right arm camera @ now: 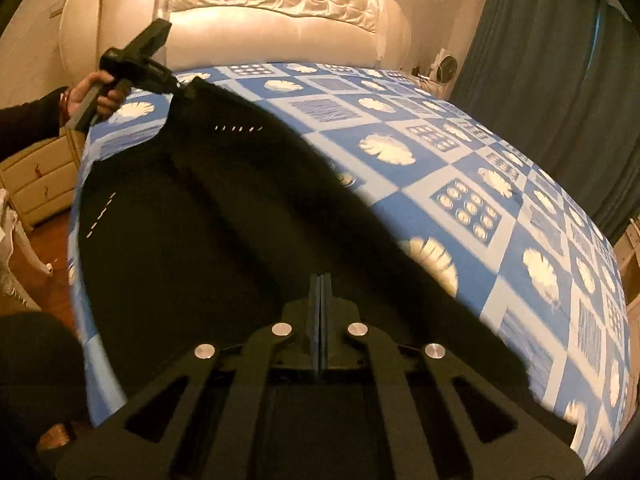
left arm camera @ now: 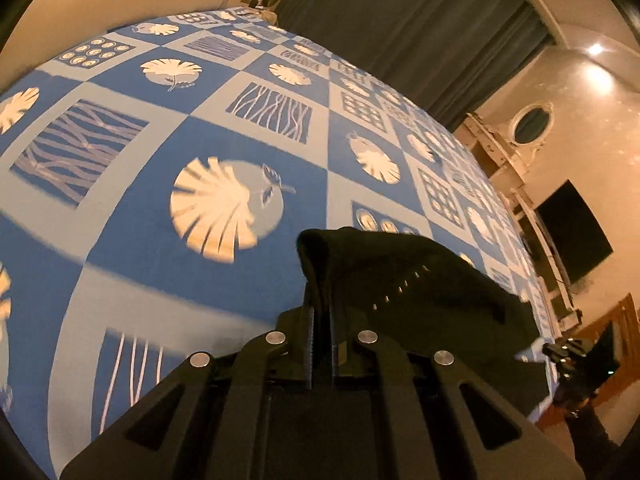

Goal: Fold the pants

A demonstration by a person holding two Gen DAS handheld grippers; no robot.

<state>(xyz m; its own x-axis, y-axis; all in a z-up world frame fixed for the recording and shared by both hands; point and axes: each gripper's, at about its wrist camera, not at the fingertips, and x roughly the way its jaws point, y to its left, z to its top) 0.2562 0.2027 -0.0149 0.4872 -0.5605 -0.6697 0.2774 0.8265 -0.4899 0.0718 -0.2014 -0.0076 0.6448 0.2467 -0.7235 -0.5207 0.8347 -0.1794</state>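
Closest, right gripper (right arm camera: pixel 320 280) fully closed, fingers pressed together over the black pants (right arm camera: pixel 224 216), any cloth nipped between them impossible to tell. Left gripper (left arm camera: pixel 320 312) clamped on a bunched corner of the pants, lifted above the blue patterned bedsheet (right arm camera: pixel 460 168). Beyond, cream tufted headboard (right arm camera: pixel 280 4) and dark curtains (right arm camera: pixel 560 60).

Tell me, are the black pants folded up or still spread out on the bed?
Mostly spread out. The black pants lie wide across the blue bedsheet, with one corner pinched and lifted by the left claw.
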